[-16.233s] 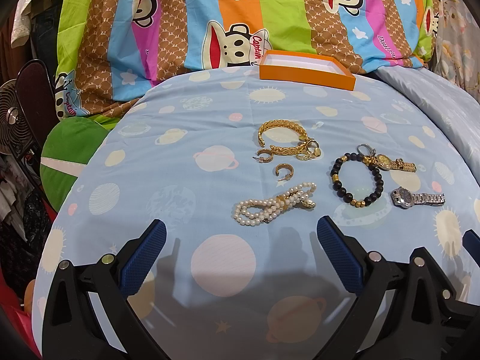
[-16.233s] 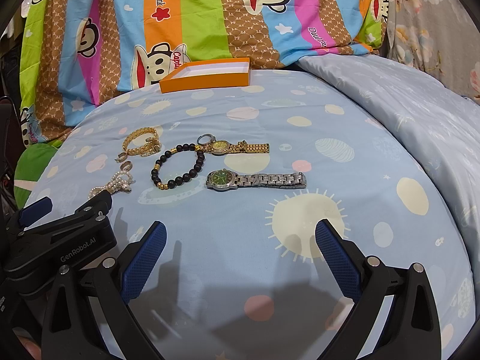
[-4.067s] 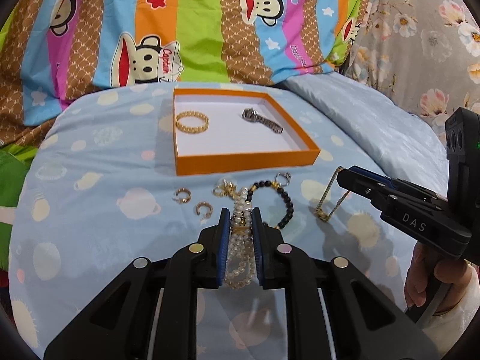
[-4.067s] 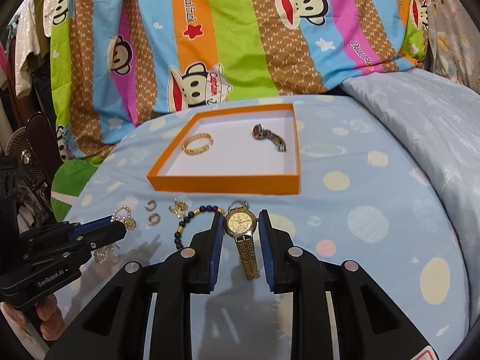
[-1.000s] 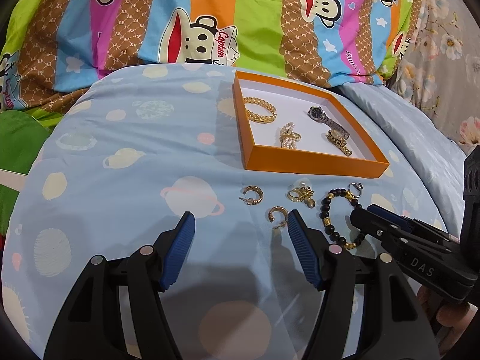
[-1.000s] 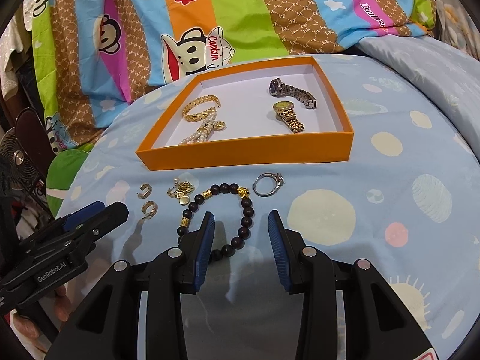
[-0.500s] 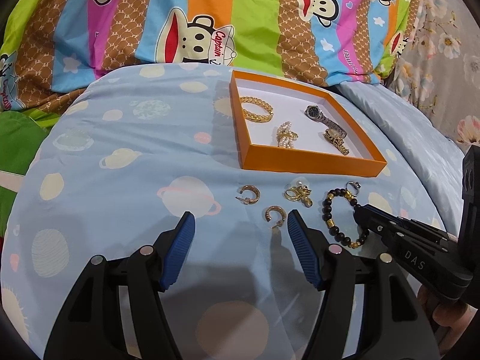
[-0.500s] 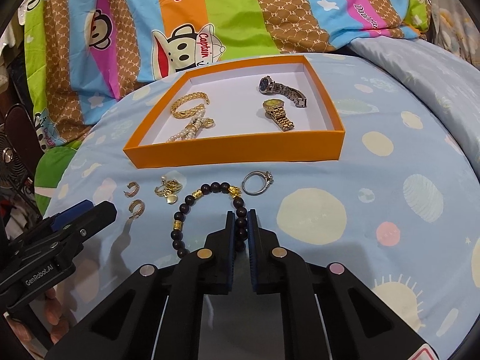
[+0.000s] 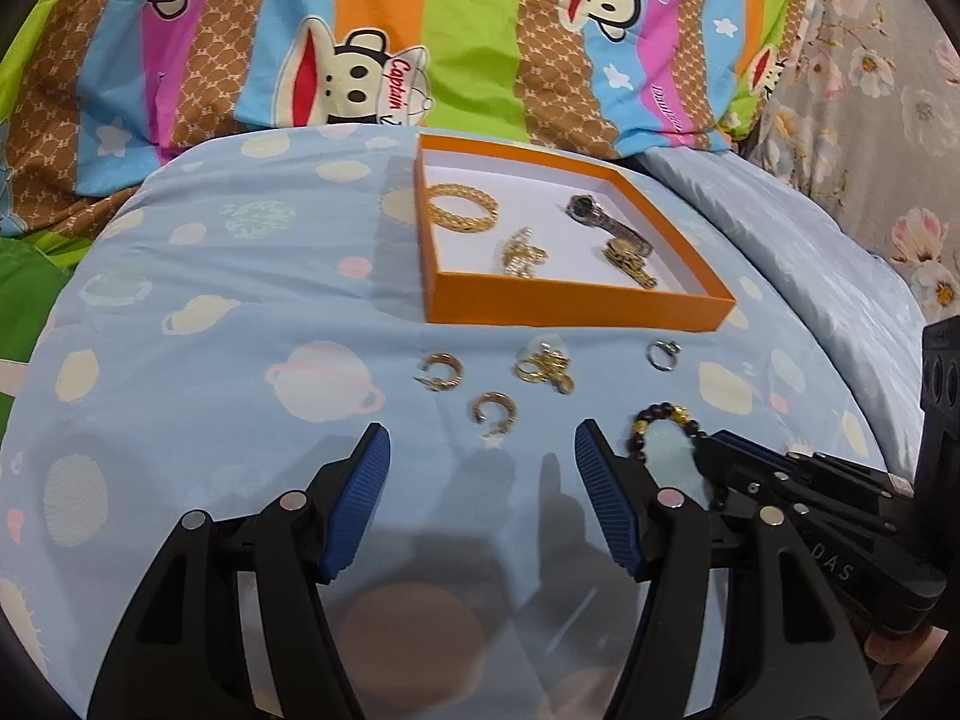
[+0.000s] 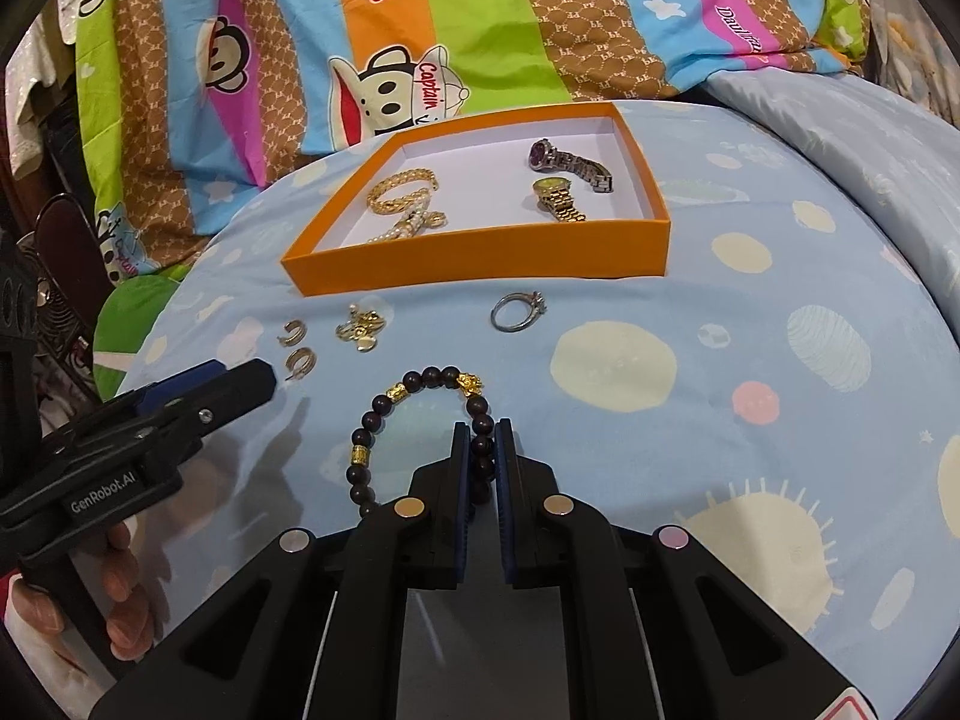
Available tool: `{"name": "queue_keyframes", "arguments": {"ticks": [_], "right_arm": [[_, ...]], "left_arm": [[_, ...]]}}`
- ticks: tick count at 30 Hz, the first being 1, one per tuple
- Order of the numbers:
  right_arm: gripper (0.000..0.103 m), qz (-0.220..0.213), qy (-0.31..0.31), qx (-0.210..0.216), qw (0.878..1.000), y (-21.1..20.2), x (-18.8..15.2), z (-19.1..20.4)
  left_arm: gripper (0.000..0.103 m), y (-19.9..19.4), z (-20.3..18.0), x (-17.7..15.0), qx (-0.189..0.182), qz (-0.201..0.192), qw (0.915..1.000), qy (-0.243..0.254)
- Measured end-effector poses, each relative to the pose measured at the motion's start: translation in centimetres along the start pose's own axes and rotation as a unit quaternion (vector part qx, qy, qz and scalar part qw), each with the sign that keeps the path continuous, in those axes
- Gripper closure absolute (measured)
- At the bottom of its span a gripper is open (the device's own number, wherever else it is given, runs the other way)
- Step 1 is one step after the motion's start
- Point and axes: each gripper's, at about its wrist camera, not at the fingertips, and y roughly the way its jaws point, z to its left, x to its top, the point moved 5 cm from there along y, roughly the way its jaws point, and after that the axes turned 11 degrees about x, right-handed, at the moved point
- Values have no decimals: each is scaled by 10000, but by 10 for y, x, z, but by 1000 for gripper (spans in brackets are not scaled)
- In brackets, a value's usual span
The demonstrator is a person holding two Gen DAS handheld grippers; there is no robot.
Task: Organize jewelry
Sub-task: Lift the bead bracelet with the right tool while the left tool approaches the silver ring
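An orange box (image 10: 480,252) (image 9: 576,303) on the blue bedspread holds a gold chain bracelet (image 10: 401,187), a pearl bracelet (image 10: 408,225), a silver watch (image 10: 570,163) and a gold watch (image 10: 558,198). In front of it lie two gold hoop earrings (image 9: 441,371) (image 9: 495,411), a gold charm cluster (image 9: 543,367) (image 10: 360,324) and a silver ring (image 10: 516,309) (image 9: 663,354). My right gripper (image 10: 481,450) is shut on the dark bead bracelet (image 10: 384,414) (image 9: 660,420), pinching its right side. My left gripper (image 9: 480,468) stands open just short of the nearer hoop, with nothing between its fingers.
A striped monkey-print quilt (image 10: 480,30) rises behind the box. A floral pillow (image 9: 888,90) lies at the right, a green cushion (image 9: 24,282) at the left edge. A hand (image 10: 114,588) holds the left gripper's handle.
My right gripper's jaws closed onto the bead bracelet's right side. The left gripper stayed open and in much the same place.
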Motion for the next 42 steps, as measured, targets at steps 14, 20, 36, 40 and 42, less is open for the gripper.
{"name": "queue_keyframes", "arguments": {"ticks": [14, 20, 36, 40, 42], "right_arm": [[93, 67, -89, 78, 9999, 1, -1, 6], [96, 89, -164, -51, 9998, 0, -1, 4], [96, -155, 448, -711, 9963, -47, -11, -60], [96, -187, 535, -663, 9962, -49, -11, -63], [96, -198, 554, -635, 9962, -49, -11, -64]], "left_arm": [[41, 3, -24, -6, -164, 172, 9996, 162], [41, 5, -18, -5, -149, 222, 9996, 29], [41, 30, -96, 29, -438, 137, 9969, 647], [49, 50, -111, 32, -283, 322, 9958, 806], [51, 54, -114, 34, -180, 292, 9959, 840]]}}
